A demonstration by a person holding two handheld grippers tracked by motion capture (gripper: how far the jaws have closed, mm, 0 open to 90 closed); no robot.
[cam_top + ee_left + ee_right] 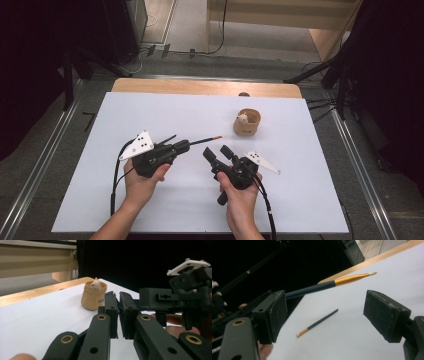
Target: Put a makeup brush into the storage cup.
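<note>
From above: holding a thin brush (pixel 202 141) in the left gripper (pixel 186 145), jaws pinched tight on the dark handle, gold ferrule and pale tip poking out past the jaw ends toward the right gripper (pixel 218 151). Right gripper wide apart, gripping nothing, tips just below the brush's tip and clear of it. Beyond both grippers, on the white table (pixel 150 200), a small tan cup (pixel 247 122) with a little figure inside, nearer the right gripper than the left. Behind the left gripper, a second thin dark stick (pixel 167 139), half hidden.

Along the left gripper (pixel 118 296): narrow, almost shut, with only a slit between the pads; cannot tell the brush in that slit. Just ahead and a little left of the jaw tips, the cup (pixel 93 296), upright. To the right of them, the right gripper (pixel 175 297), close by.

Along the right gripper (pixel 325 300): wide open, with bare table between the pads. Above and beyond the jaws, the held brush (pixel 324 285), crossing in the air. Farther on between the jaws, flat on the table, another brush (pixel 319 321).
</note>
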